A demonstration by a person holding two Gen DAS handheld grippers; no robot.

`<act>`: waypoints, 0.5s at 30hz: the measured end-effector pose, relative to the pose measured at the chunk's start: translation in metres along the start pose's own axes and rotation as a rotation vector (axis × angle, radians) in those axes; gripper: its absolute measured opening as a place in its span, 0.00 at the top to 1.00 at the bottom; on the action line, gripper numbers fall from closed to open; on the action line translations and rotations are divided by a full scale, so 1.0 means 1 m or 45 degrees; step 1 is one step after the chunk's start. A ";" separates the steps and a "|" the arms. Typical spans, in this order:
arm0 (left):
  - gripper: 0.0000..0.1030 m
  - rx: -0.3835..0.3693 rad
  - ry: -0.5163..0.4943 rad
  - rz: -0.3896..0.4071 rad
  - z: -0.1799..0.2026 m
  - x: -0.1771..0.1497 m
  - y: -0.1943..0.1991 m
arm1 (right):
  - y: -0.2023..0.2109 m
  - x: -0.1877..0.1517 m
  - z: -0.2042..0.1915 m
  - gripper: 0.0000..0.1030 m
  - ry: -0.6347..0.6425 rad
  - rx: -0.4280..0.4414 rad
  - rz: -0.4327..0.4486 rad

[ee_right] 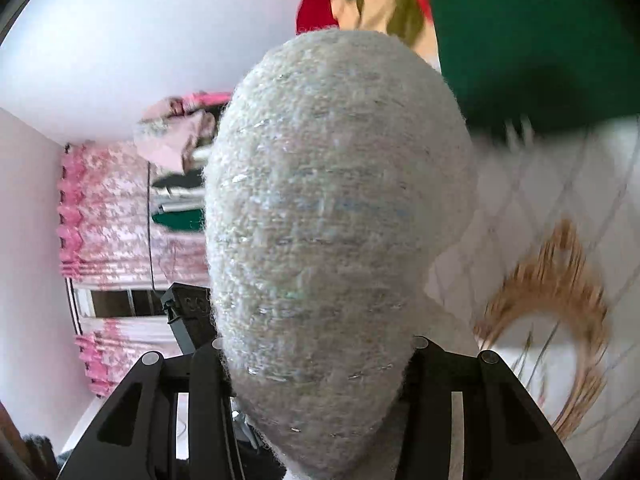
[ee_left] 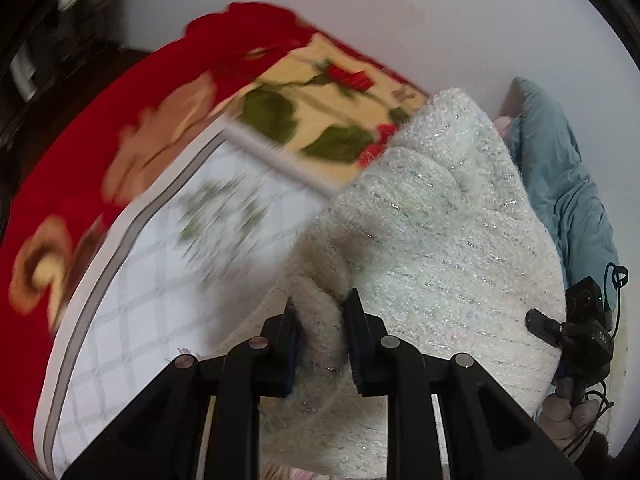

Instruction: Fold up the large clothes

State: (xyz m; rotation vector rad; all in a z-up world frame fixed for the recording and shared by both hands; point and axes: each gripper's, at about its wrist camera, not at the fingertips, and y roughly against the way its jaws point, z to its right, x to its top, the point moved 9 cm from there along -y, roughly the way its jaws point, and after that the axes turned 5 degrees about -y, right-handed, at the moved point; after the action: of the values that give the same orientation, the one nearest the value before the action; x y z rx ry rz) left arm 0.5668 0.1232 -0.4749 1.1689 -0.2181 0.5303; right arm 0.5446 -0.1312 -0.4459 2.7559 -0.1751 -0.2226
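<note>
The bed [ee_left: 132, 280] fills the lower part of the left wrist view. It carries a white quilted cover with a grey diamond grid and a faded leaf print, edged with a grey and white border. In the right wrist view the same grid shows at the right edge, with a golden-brown curved print on it.

A red blanket [ee_left: 120, 112] with large beige flowers and a cream panel of red roses and green leaves lies along the far side of the bed, against a pale wall.

The task item, a white fuzzy sweater [ee_left: 432, 240] with thin glittering threads in rows, is lifted off the bed and hangs bunched between the two grippers. In the right wrist view it blocks the centre of the picture as a rounded bulge [ee_right: 336, 208].

A blue-grey garment [ee_left: 560, 184] lies crumpled beyond the sweater, by the wall.

A pink patterned curtain [ee_right: 108, 216] hangs at the left of the right wrist view, over a window.

The left gripper [ee_left: 320, 312] has its fingers clenched on a thick fold of the sweater; both pads press into the knit.

The right gripper [ee_right: 320, 360] has its fingers covered by the sweater, which passes between them; the fabric fills the gap and is grasped there.
</note>
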 end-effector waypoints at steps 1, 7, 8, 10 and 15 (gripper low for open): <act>0.83 -0.012 -0.026 0.008 0.016 0.022 -0.018 | 0.008 0.020 0.000 0.53 0.005 0.005 0.020; 0.83 -0.093 -0.110 -0.014 0.088 0.100 -0.125 | 0.086 0.171 0.041 0.53 -0.041 0.039 0.130; 0.83 -0.106 -0.125 -0.037 0.100 0.106 -0.148 | 0.089 0.193 0.047 0.54 -0.052 0.029 0.145; 0.83 -0.115 -0.154 -0.080 0.118 0.111 -0.187 | 0.110 0.234 0.077 0.54 -0.102 0.007 0.167; 0.75 -0.102 -0.195 -0.195 0.133 0.092 -0.240 | 0.137 0.287 0.131 0.53 -0.159 -0.014 0.131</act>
State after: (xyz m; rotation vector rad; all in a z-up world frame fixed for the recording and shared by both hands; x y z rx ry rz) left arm 0.7806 -0.0416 -0.5791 1.1381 -0.2765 0.2952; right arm 0.7901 -0.3472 -0.5530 2.7141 -0.3461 -0.3675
